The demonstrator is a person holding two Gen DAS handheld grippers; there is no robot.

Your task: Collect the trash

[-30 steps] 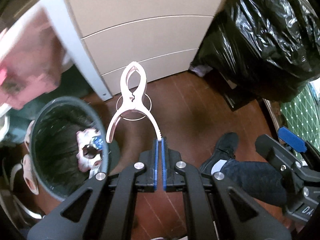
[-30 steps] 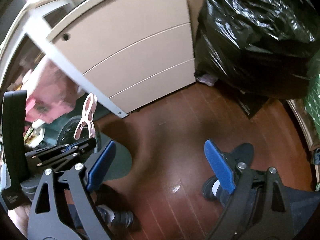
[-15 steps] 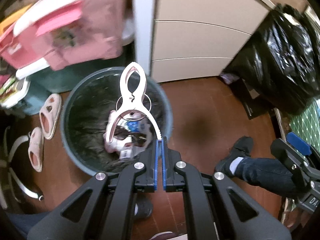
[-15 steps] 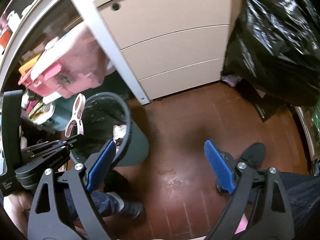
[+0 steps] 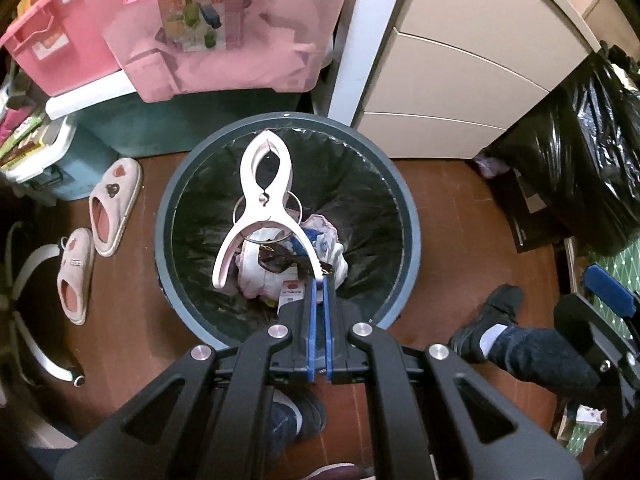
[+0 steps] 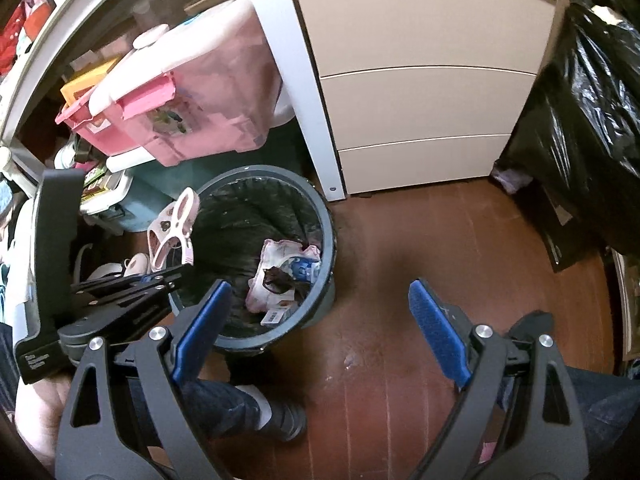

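My left gripper [image 5: 319,280] is shut on one handle of a large pale pink plastic clip [image 5: 265,204] and holds it above the round dark bin [image 5: 406,216]. The bin has a black liner and holds crumpled white and blue wrappers [image 5: 320,248]. In the right wrist view the left gripper [image 6: 176,270] with the clip [image 6: 176,228] hangs over the left side of the bin's rim [image 6: 328,236], with trash [image 6: 284,272] inside. My right gripper [image 6: 320,328] is open and empty above the brown floor to the right of the bin.
Pink storage boxes [image 5: 224,24] and a teal box [image 5: 60,156] stand behind the bin. A beige drawer unit [image 6: 420,80] and a full black trash bag [image 6: 588,120] stand to the right. Pink slippers [image 5: 114,204] lie left of the bin. The person's feet [image 5: 488,320] are on the floor.
My left gripper has carried the clip from the floor beside the bin to above the middle of the bin's opening. The right gripper has swung left with it and stayed open.
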